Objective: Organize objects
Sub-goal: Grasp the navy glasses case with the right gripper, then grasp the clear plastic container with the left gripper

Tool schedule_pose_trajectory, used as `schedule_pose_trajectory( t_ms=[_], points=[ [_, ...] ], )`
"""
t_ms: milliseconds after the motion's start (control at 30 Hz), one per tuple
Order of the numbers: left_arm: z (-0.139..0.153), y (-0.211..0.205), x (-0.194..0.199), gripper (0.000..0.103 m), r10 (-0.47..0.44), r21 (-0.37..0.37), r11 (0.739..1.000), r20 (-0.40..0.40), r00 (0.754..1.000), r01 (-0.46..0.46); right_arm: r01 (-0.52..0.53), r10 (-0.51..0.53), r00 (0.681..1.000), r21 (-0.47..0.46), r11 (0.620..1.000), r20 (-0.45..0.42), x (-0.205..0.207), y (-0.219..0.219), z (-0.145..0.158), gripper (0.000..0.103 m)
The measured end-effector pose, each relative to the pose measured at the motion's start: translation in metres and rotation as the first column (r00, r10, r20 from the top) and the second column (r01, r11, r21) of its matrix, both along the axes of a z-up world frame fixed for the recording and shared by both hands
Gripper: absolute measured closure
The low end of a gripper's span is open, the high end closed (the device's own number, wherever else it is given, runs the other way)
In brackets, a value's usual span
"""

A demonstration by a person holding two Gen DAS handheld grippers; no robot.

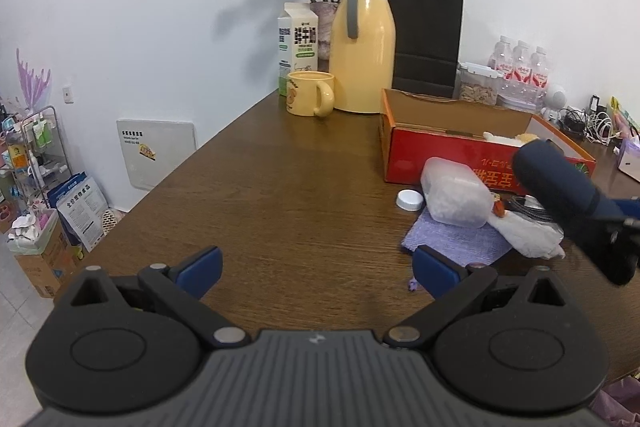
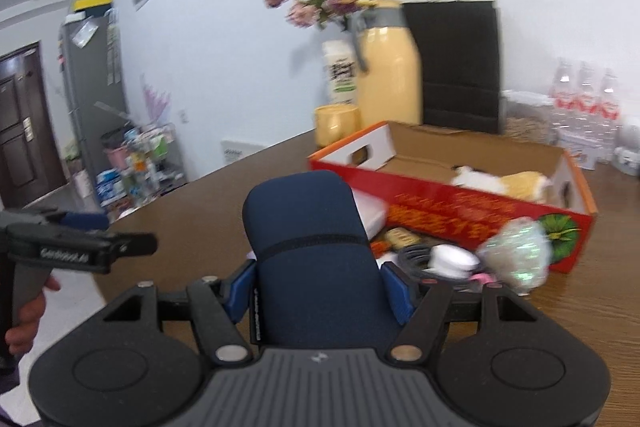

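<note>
- Step in hand: carrying. The right gripper [image 2: 320, 287] has its blue pads pressed on both sides of a dark blue case [image 2: 316, 251], soft and rounded like one for glasses, and holds it up off the brown table [image 2: 200, 227].
- Left gripper [image 1: 316, 267] has its jaws wide apart with nothing between them. It hangs over the bare middle of the table.
- Red box [image 2: 460, 211] sits open by the far right side of the table, just past the case. A small plush toy [image 2: 500, 183] lies inside.
- More loose things lie in front of the box: a clear plastic tub [image 1: 456, 195], a white lid [image 1: 409, 199] and a purple cloth [image 1: 456, 243].
- Next move, I think: bring the case over the box wall, lower it into an open spot beside the toy, then let go.
</note>
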State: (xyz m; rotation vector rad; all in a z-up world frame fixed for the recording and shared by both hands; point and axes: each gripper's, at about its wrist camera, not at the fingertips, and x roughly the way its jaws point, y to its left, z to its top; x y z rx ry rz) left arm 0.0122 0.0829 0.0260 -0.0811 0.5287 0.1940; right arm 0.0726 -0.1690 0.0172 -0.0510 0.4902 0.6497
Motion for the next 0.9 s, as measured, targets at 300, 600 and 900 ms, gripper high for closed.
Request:
schedule_pose_trajectory(
  t_ms=[300, 600, 900],
  points=[
    [0.001, -0.024, 0.032, 0.0, -0.068, 0.006, 0.998, -0.008, 0.998, 0.068, 0.167, -0.167, 0.986, 0.004, 0.986, 0.026, 0.019, -0.051, 0.009, 0.038],
    [0.001, -0.059, 0.092, 0.0, -0.128, 0.018, 0.992, -0.017, 0.992, 0.128, 0.247, -0.247, 0.969, -0.015, 0.969, 0.008, 0.04, -0.082, 0.0, 0.038],
    [-0.013, -0.094, 0.152, 0.0, -0.146, 0.041, 0.988, -0.071, 0.987, 0.149, 0.267, -0.268, 0.963, -0.019, 0.963, -0.023, 0.065, -0.095, -0.012, 0.038]
  ],
)
